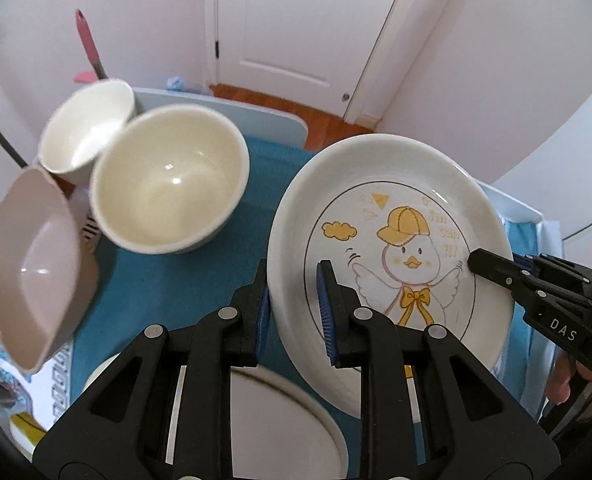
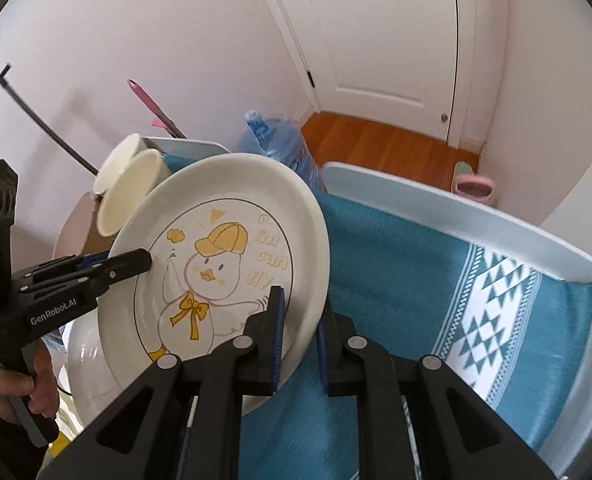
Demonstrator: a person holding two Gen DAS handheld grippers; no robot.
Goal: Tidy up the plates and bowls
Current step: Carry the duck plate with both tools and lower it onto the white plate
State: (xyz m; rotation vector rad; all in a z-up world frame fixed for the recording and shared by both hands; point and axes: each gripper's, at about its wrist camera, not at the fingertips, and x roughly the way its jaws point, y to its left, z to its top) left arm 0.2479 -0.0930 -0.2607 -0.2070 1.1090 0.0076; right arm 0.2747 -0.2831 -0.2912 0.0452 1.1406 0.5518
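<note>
Tongs of both hands, left tongs (image 1: 296, 312) and right tongs (image 2: 299, 340), pinch opposite rims of the tilted duck plate (image 1: 391, 256).

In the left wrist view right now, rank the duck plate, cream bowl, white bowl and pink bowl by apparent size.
1. Duck plate
2. Cream bowl
3. Pink bowl, unsure against the cream bowl: nearer the camera, seen at an angle
4. White bowl, farther back, partly hidden

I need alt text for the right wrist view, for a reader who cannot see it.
The duck plate, tilted above the blue cloth, is gripped at opposite rims by the right hand-held gripper and the left hand-held gripper. Two cream bowls sit behind it, and a white door stands beyond.
</note>
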